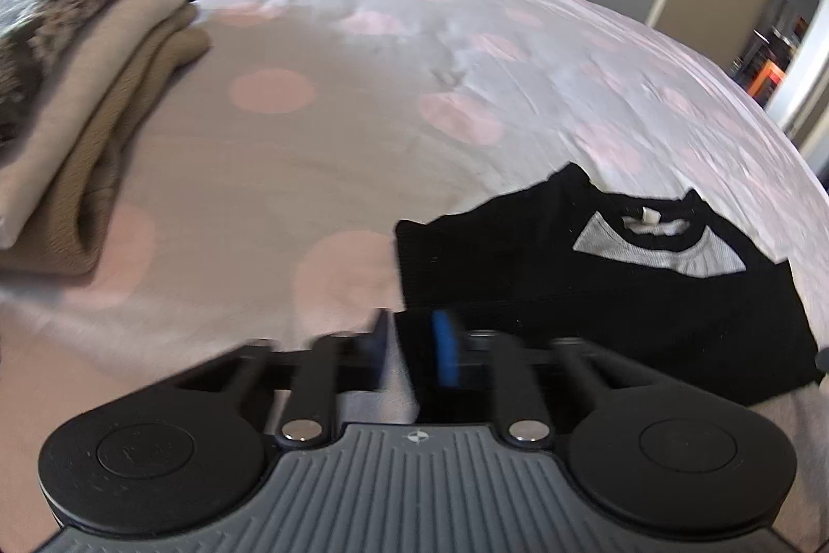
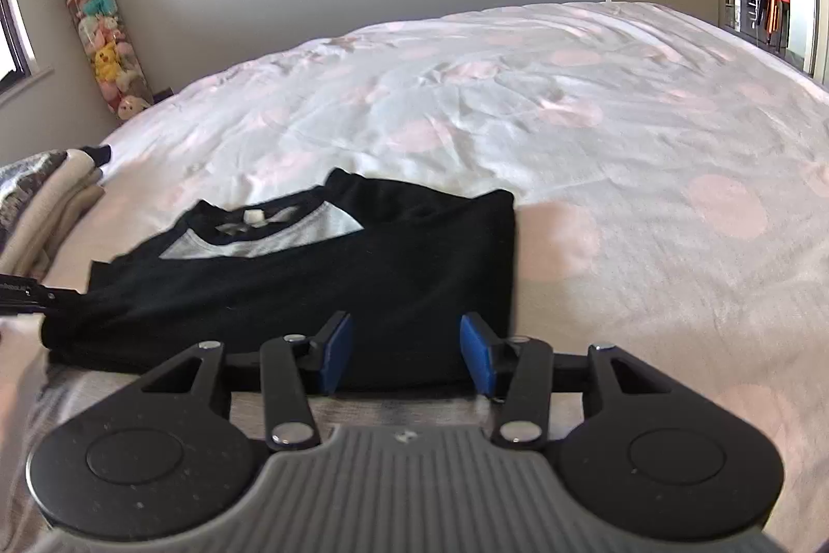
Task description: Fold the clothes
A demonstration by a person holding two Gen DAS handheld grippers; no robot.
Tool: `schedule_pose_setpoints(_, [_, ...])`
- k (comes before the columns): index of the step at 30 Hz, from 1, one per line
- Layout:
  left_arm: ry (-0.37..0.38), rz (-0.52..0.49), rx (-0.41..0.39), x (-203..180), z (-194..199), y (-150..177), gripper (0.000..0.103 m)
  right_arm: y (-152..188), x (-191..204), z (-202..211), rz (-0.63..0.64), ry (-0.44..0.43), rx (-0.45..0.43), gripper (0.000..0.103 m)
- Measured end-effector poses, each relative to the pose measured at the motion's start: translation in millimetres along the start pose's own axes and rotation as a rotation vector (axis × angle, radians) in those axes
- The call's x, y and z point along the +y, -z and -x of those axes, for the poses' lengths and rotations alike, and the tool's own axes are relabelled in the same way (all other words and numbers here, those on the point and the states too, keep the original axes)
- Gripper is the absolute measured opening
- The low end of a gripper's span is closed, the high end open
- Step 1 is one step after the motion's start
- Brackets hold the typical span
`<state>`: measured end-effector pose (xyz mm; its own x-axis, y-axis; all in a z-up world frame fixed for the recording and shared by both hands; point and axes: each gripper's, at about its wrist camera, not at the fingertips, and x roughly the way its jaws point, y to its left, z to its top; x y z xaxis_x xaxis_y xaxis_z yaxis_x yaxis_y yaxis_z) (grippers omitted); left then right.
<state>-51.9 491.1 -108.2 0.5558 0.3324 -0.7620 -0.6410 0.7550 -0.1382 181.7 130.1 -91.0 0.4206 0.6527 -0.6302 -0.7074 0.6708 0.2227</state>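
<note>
1. A black cotton top with a grey inner yoke and white neck label (image 2: 290,273) lies on the pale bedspread with pink dots (image 2: 596,128), already folded into a compact rectangle with the neckline turned to the far side. It looks close to finished; perhaps one more fold or a move to the pile is left.
2. A stack of folded beige and patterned garments (image 1: 77,128) sits at the left of the bed, well apart from the black top, so several pieces seem done.
3. The right gripper (image 2: 406,353) sits at the near edge of the black top, toward its right end. Its blue-padded jaws are spread wide, the cloth's near hem showing between them, and they grip nothing.
4. The left gripper (image 1: 412,345) sits at the near left corner of the black top (image 1: 596,294). Its jaws stand only narrowly apart, with dark cloth showing between the blue pads; motion blur means I cannot tell whether they pinch the corner or merely straddle it.
5. The far and right parts of the bed hold no other clothes in either view.
</note>
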Motion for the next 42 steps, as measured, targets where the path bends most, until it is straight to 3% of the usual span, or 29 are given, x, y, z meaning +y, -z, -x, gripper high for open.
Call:
schedule_pose_setpoints(3, [-0.018,-0.032,-0.06,-3.4,4.2,-2.8,0.001,3.3,-5.5,-11.1,-0.013,0.004,0.034,0.05])
schedule_pose_setpoints(8, [-0.054,-0.066,-0.015,-1.5,-16.3,1.9,0.002,7.8,-3.8,-20.7,0.02,0.028,0.063,0.05])
schedule_pose_setpoints(13, [-0.072,-0.014,-0.031,1.8,2.4,6.7,0.004,7.9,-4.8,-17.5,0.016,0.02,0.066,0.05])
schedule_pose_setpoints(16, [-0.07,-0.033,-0.041,-1.8,33.5,19.7,0.004,1.9,-4.7,-6.4,-0.031,0.003,0.065,0.05])
schedule_pose_setpoints(20, [-0.04,-0.162,-0.04,-19.0,86.0,52.7,0.013,-6.0,4.0,17.6,-0.064,-0.039,0.037,0.051])
schedule_pose_setpoints(23, [0.001,-0.247,-0.022,-33.5,125.3,82.7,0.014,-5.5,11.1,40.7,-0.096,-0.081,0.017,0.055])
schedule_pose_setpoints(30, [0.066,-0.348,0.028,-53.8,193.6,148.7,0.015,50.4,17.0,107.7,-0.21,-0.121,0.048,0.057])
schedule_pose_setpoints(33, [0.093,-0.392,0.028,-65.5,215.5,172.8,0.022,69.9,22.6,136.8,-0.259,-0.158,0.076,0.057])
schedule_pose_setpoints(38, [0.155,-0.441,0.031,-86.8,240.2,207.4,0.037,83.4,53.7,179.6,-0.122,-0.245,0.107,0.06])
schedule_pose_setpoints(42, [0.165,-0.445,0.051,-96.0,244.5,223.0,0.037,106.4,92.3,196.4,0.112,-0.339,0.197,0.061])
